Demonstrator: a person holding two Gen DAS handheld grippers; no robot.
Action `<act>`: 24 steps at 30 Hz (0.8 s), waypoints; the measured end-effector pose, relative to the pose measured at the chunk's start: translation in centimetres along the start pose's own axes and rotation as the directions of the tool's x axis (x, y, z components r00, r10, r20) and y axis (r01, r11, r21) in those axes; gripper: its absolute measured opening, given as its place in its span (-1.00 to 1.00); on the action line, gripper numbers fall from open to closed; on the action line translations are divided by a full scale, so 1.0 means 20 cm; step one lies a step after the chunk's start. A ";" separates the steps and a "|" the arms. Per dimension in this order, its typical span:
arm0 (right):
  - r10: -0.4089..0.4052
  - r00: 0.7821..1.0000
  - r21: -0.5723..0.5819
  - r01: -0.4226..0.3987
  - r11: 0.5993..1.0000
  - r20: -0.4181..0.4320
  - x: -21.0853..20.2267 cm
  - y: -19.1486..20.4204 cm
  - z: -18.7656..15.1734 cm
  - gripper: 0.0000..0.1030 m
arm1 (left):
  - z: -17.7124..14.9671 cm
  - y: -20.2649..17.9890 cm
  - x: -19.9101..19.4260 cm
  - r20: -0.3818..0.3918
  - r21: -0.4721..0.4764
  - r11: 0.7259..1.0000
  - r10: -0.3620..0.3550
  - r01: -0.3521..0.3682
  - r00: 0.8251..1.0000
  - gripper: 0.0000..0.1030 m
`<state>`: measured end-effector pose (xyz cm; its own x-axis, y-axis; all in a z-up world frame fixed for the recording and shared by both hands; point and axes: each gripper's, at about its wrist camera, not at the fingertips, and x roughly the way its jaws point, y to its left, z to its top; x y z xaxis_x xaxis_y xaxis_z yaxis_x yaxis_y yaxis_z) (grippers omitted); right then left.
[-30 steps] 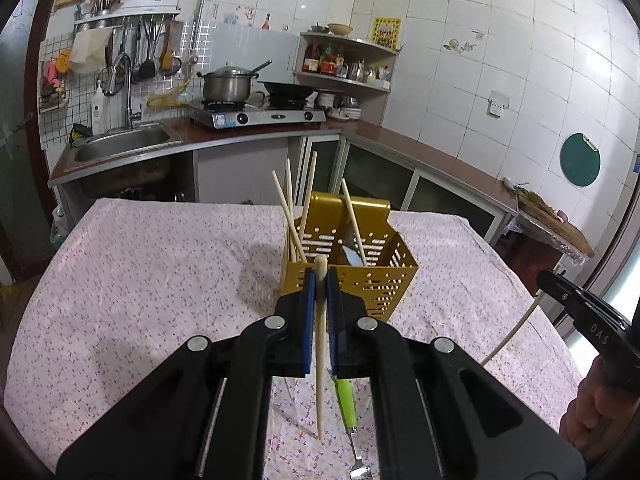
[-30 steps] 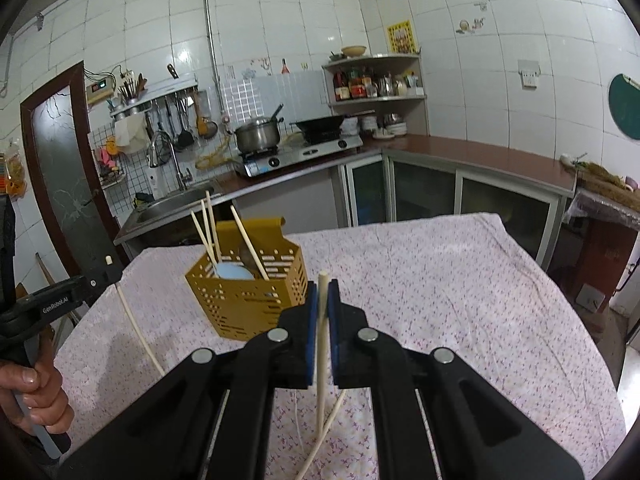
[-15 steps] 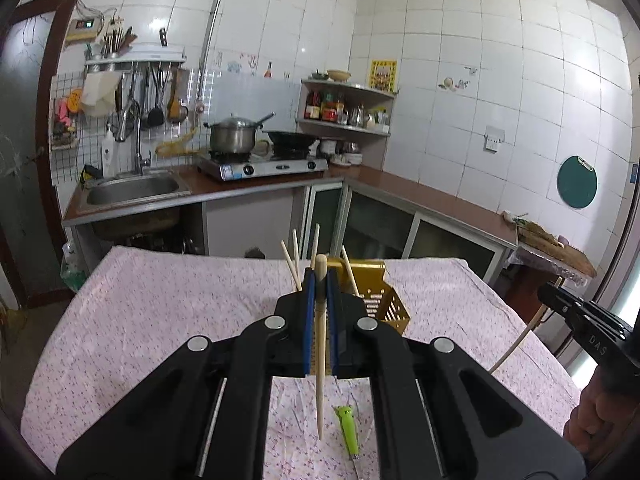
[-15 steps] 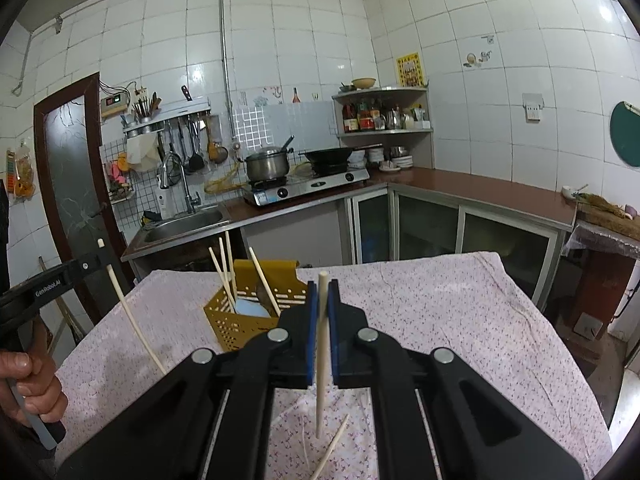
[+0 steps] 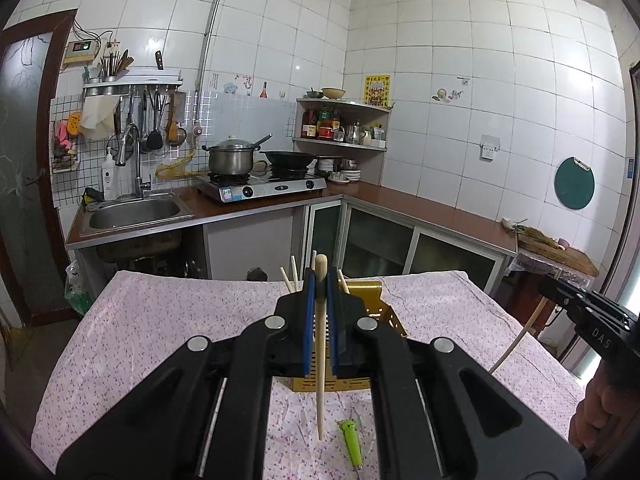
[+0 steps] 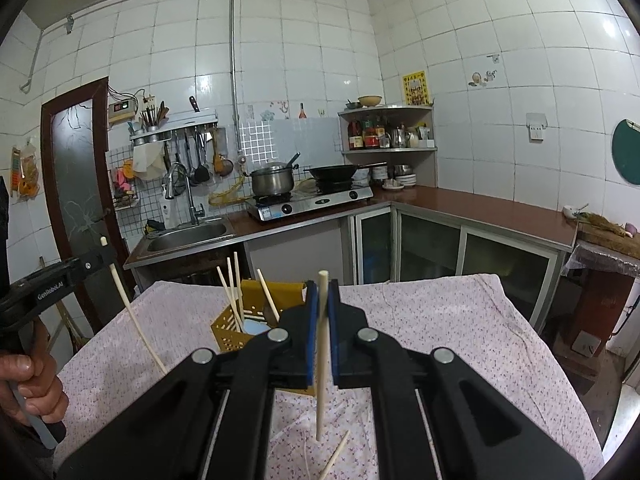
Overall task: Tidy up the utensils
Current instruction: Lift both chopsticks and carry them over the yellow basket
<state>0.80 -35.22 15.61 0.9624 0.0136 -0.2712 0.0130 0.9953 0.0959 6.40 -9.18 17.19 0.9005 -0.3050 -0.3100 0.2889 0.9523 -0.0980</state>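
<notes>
The utensil holder (image 5: 390,316) sits on the table (image 5: 160,320) toward its far edge, a few chopsticks (image 6: 233,292) standing in it. Nearer the front edge a fork (image 5: 352,444) lies flat, with a loose chopstick (image 6: 335,454) close by. Behind the table runs the counter (image 5: 420,204) — sink (image 5: 134,213) at the left, stove (image 5: 264,188) to its right, corner shelf (image 5: 340,120) beyond.

Table w/ floral cloth (image 5: 168,320), yellow caddy (image 6: 230,330), green utensil (image 5: 352,442), loose chopstick (image 6: 336,454)

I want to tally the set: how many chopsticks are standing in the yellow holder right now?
3 stand in the yellow holder: two close together at its left, one leaning to their right. More may be hidden behind the right gripper.
</notes>
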 end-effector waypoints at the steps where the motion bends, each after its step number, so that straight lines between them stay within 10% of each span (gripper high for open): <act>1: 0.000 1.000 -0.003 0.000 1.000 0.004 0.00 0.00 0.01 -0.89 | 0.00 0.00 0.00 0.001 0.000 1.000 0.001 -0.001 1.000 -0.92; 24: 0.019 0.999 -0.029 -0.018 0.999 0.042 -0.01 0.05 0.11 -0.89 | 0.11 0.02 0.06 0.019 -0.024 0.999 -0.021 0.022 1.000 -0.92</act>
<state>1.26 -34.42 17.78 0.9730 0.0289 -0.2289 -0.0126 0.9973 0.0727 8.31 -9.20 18.95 0.9000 -0.3251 -0.2903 0.3005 0.9453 -0.1269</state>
